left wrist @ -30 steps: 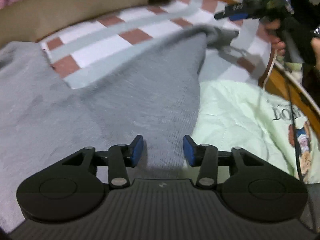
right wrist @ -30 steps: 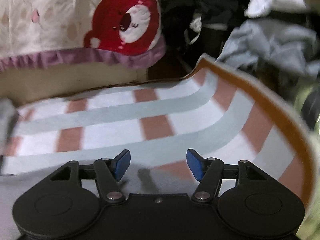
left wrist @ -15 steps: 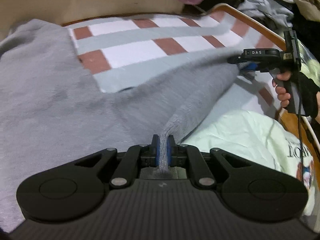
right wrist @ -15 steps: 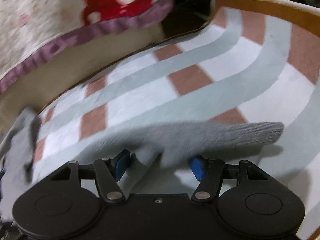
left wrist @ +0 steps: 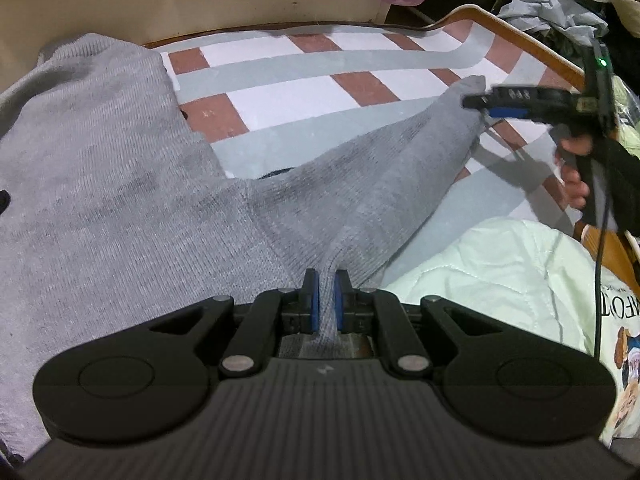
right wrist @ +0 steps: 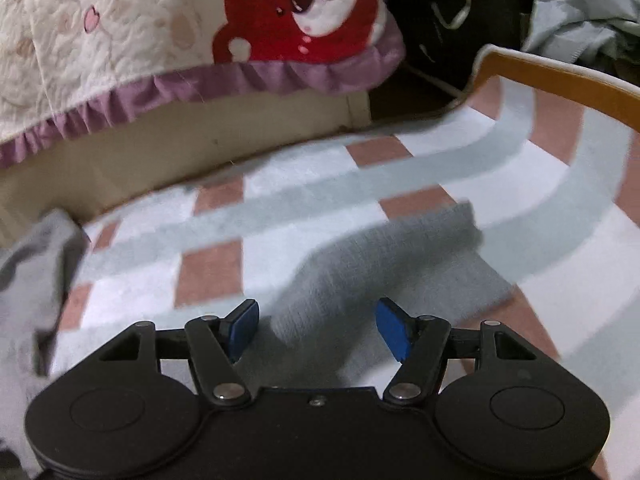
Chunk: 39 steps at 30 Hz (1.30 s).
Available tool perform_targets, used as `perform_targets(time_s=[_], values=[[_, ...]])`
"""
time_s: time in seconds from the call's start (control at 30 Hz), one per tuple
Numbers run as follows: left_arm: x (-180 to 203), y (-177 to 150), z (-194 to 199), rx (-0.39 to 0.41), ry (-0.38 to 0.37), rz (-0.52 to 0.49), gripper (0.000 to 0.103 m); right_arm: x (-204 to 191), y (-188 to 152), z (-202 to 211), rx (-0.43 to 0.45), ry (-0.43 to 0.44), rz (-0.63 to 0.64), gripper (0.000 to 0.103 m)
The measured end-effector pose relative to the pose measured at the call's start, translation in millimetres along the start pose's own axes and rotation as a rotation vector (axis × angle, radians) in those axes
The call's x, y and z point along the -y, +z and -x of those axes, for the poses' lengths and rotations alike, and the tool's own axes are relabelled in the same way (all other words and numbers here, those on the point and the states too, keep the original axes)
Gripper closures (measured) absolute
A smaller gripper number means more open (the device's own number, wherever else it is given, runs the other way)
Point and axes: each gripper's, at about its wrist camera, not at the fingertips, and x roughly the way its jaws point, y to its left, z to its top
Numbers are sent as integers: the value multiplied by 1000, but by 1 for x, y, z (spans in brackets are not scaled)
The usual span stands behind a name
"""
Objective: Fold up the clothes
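Observation:
A grey knit sweater [left wrist: 100, 184] lies spread on a checked blanket [left wrist: 288, 92]. My left gripper [left wrist: 325, 300] is shut on a pinch of the sweater near the base of its sleeve. The sleeve [left wrist: 380, 160] stretches away to the right toward its cuff. My right gripper [right wrist: 316, 328] is open, its blue pads either side of the sleeve end [right wrist: 384, 264], which lies on the blanket between and ahead of them. The right gripper also shows in the left wrist view [left wrist: 504, 106], above the cuff.
A pale green quilt [left wrist: 500, 280] lies to the right of the sweater. A bear-print quilt with purple frill [right wrist: 200, 32] hangs over the headboard behind. The blanket's orange edge [right wrist: 560, 76] curves at the right, with piled clothes [right wrist: 580, 12] beyond.
My left gripper closed on the sweater fabric a second ago and still holds it. The right gripper stayed open and moved over the sleeve end, which now lies between its fingers.

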Motion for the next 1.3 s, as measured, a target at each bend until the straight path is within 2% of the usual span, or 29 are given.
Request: perform_targets(time_s=[0.13, 0.23, 0.3, 0.4, 0.43, 0.6, 0.77, 0.87, 0.9, 0.93, 0.97, 1.0, 1.03, 1.07, 1.13, 1.2, 1.23, 1.3], values=[[-3, -1, -2, -3, -8, 21, 95, 12, -17, 14, -55, -155, -51, 28], [-3, -1, -2, -2, -3, 26, 95, 26, -24, 19, -40, -183, -96, 27], [-4, -1, -3, -2, 3, 36, 95, 36, -27, 29, 14, -151, -137, 26], [-7, -1, -2, -1, 16, 56, 94, 50, -23, 46, 115, -12, -206, 26], [-9, -1, -2, 2, 18, 66, 93, 53, -20, 48, 118, 15, -223, 26], [-22, -6, -1, 7, -17, 163, 93, 55, -16, 35, 21, -81, -230, 26], [-20, -10, 0, 1, -16, 139, 93, 58, -17, 1, 9, -103, -284, 27], [-21, -11, 1, 3, -28, 150, 93, 46, -12, -20, 39, -139, -212, 24], [-20, -11, 1, 3, -32, 147, 93, 36, -11, -26, 40, -150, -142, 24], [-20, -11, 2, 3, -36, 145, 93, 26, -10, -31, 36, -150, -48, 32], [-19, -12, 4, -1, -40, 142, 93, 16, -9, -35, 32, -144, 41, 73], [-18, -13, 6, -9, -47, 137, 93, 9, -6, -33, 25, -101, 83, 97], [-18, -13, 9, -20, -60, 127, 93, 1, -1, -30, 10, -116, 117, 97], [-17, -13, 14, -30, -77, 115, 93, -9, 4, -21, 16, -163, 193, 97], [-12, -12, 23, -35, -107, 83, 93, -24, 13, 5, 48, -204, 353, 97], [-9, -14, 30, -38, -126, 67, 93, -25, 22, 32, 46, -251, 446, 97], [-7, -16, 33, -40, -133, 63, 93, -21, 25, 43, 41, -279, 464, 97], [-7, -24, 34, -56, -145, 74, 93, -6, 30, 54, -26, -335, 457, 97]])
